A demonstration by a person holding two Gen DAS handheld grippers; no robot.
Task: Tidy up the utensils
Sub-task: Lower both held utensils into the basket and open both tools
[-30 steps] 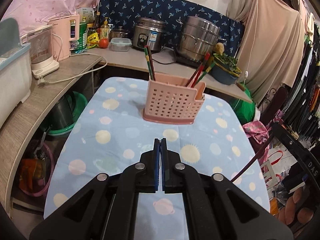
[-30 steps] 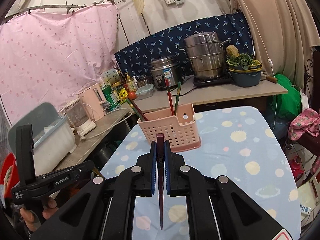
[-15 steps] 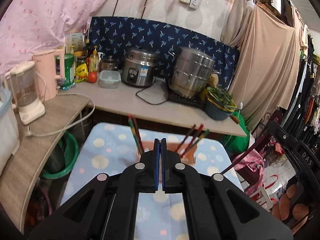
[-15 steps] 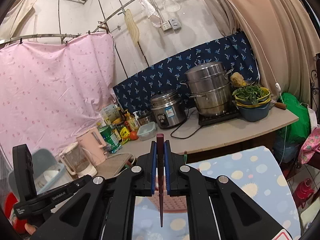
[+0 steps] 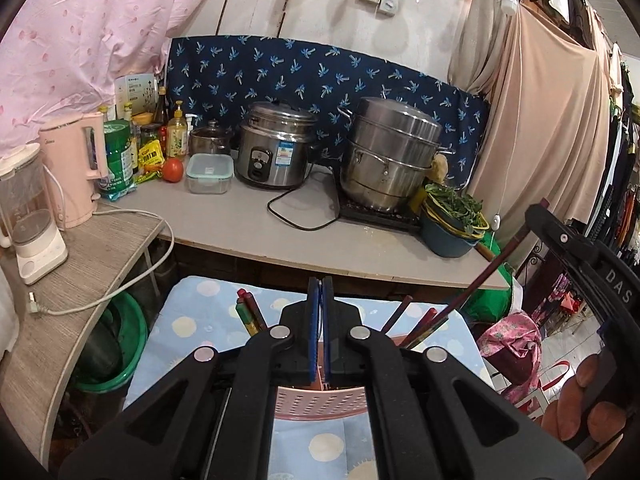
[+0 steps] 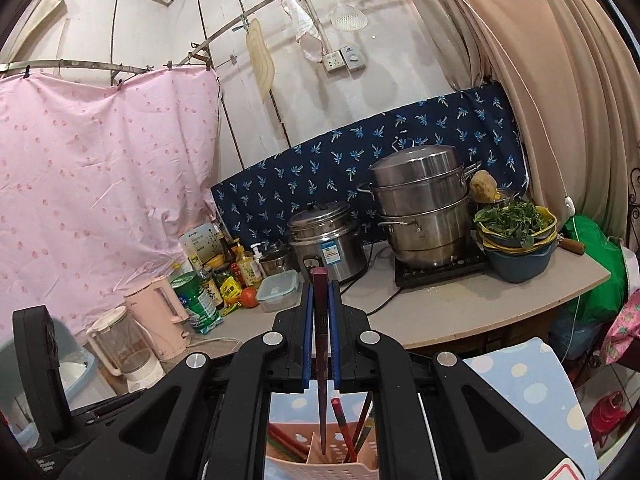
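A pink perforated utensil basket (image 5: pixel 320 402) stands on the blue dotted tablecloth (image 5: pixel 192 320), close below my left gripper (image 5: pixel 319 292), which is shut and empty. Several red and green chopsticks (image 5: pixel 250 316) lean in the basket. My right gripper (image 6: pixel 319 300) is shut on a dark red chopstick (image 6: pixel 321 360), held upright with its tip pointing down into the basket (image 6: pixel 320 468). That chopstick and the right gripper also show at the right of the left wrist view (image 5: pixel 492 264).
A counter (image 5: pixel 240 224) behind the table holds a rice cooker (image 5: pixel 276 146), a steel steamer pot (image 5: pixel 392 152), a bowl of greens (image 5: pixel 452 216), a pink kettle (image 5: pixel 76 168), a blender (image 5: pixel 28 216) and bottles. Clothes hang at the right.
Both grippers have moved forward over the basket and tilted up, so the basket has dropped to the bottom of both views. The right gripper's chopstick tip now hangs over the basket.
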